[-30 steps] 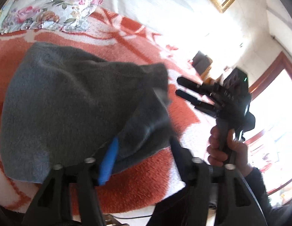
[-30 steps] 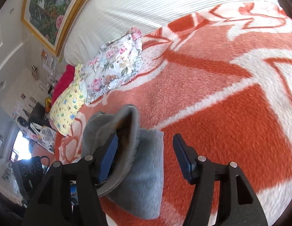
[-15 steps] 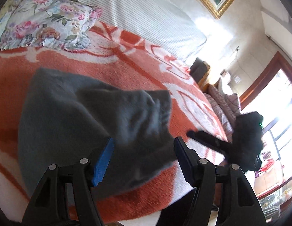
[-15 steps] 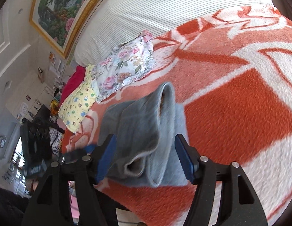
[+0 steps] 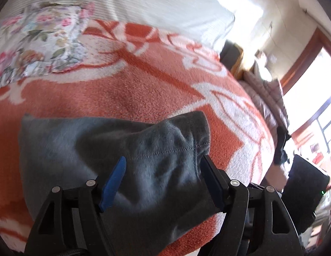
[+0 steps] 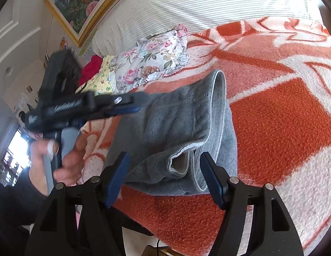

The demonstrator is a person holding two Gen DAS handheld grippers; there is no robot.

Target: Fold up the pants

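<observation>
The grey fleece pants [image 5: 127, 153] lie folded in a bundle on the orange and white blanket [image 5: 127, 93], near its front edge. They also show in the right wrist view [image 6: 178, 123], waistband opening toward the camera. My left gripper [image 5: 163, 175] is open just above the bundle, holding nothing. It also shows in the right wrist view [image 6: 131, 103], at the left of the pants. My right gripper [image 6: 163, 172] is open and empty, hovering at the near end of the bundle. Its dark body shows blurred at the right of the left wrist view [image 5: 302, 192].
A floral pillow [image 6: 157, 59] lies at the head of the bed, with a yellow one [image 6: 99, 81] and a red one [image 6: 89, 68] beside it. A striped white cover [image 6: 208, 6] lies behind. A window [image 5: 315, 98] is at the right.
My left gripper let go of the pants and opened; the bundle settled flat on the blanket. My right gripper drew back from the fabric, which had been against its left finger.
</observation>
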